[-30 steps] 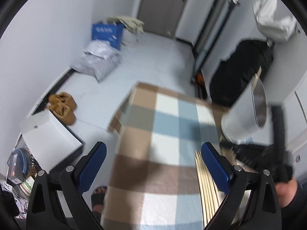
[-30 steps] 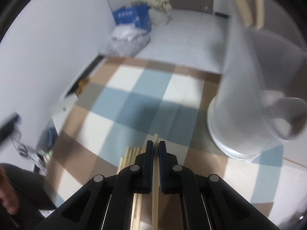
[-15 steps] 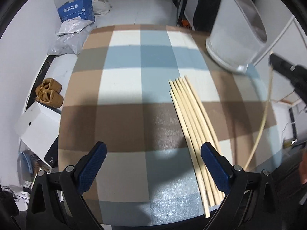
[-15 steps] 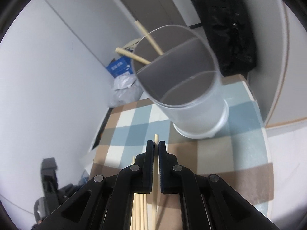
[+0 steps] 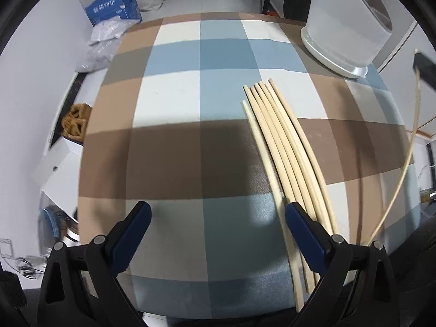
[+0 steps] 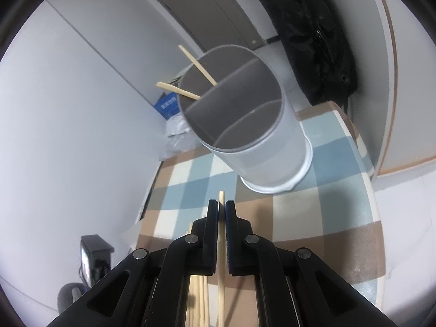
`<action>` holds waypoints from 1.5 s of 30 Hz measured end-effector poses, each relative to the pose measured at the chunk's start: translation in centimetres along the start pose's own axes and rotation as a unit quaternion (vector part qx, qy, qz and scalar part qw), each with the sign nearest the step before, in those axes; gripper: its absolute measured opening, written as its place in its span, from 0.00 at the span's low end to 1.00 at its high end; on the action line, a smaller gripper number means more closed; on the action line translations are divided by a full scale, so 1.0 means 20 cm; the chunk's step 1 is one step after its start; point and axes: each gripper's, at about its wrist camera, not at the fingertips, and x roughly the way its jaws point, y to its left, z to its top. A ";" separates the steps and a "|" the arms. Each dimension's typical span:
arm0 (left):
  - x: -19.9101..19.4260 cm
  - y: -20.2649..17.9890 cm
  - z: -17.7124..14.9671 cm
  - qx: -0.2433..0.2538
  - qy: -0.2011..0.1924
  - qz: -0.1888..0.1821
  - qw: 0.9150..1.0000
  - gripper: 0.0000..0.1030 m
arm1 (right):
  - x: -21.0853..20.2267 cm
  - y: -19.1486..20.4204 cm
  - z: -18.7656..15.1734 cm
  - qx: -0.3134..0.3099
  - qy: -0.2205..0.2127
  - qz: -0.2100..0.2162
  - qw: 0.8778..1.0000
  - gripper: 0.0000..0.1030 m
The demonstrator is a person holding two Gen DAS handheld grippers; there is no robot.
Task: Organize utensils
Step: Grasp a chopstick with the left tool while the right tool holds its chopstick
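Several pale wooden chopsticks [image 5: 283, 147] lie side by side on the checked tablecloth [image 5: 190, 103]. My left gripper [image 5: 218, 215] hangs open just above the cloth, its right finger over the near ends of the bundle. My right gripper [image 6: 222, 207] is shut on a single chopstick [image 6: 221, 245], whose tip pokes out past the pads. In the left wrist view that held chopstick [image 5: 403, 163] shows as a thin curve at the right edge. The grey divided utensil holder [image 6: 245, 125] stands ahead of the right gripper, with two chopsticks [image 6: 188, 81] leaning in its far compartment.
The holder [image 5: 346, 27] stands at the table's far right corner. A black bag [image 6: 313, 32] leans against the wall behind it. On the floor to the left are a blue box [image 5: 114, 8], plastic bags [image 5: 106, 43], slippers [image 5: 76, 120] and a white box [image 5: 57, 166].
The left gripper swung down from looking across the room to looking onto the table over the chopsticks. The right gripper lifted its chopstick and tilted up toward the holder's open top.
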 end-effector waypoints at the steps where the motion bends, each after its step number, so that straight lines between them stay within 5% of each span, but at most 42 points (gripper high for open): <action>1: 0.01 -0.01 0.01 0.004 0.004 0.009 1.000 0.95 | 0.00 0.01 0.00 -0.005 -0.003 -0.001 1.000 0.04; 8: 0.03 0.02 0.05 -0.022 0.014 0.020 0.999 0.90 | -0.01 0.05 0.00 -0.022 -0.012 0.000 1.000 0.04; 17: 0.05 0.03 0.14 -0.032 0.016 0.000 0.999 0.53 | 0.02 0.02 0.01 -0.026 -0.012 -0.013 1.000 0.04; 22: 0.06 0.01 0.20 -0.031 0.022 -0.003 0.999 0.43 | 0.02 0.00 0.02 -0.016 -0.011 -0.012 1.000 0.04; 29: 0.06 -0.05 0.23 -0.022 0.038 0.004 0.999 0.03 | 0.00 0.03 0.04 -0.021 -0.023 -0.008 0.999 0.04; 37: 0.02 0.01 0.23 -0.038 0.024 0.017 0.999 0.01 | 0.00 0.04 0.06 -0.017 -0.025 -0.005 1.000 0.04; 45: -0.28 0.05 0.21 -0.056 -0.112 -0.028 0.992 0.01 | 0.00 0.06 0.04 -0.026 -0.025 0.000 0.999 0.04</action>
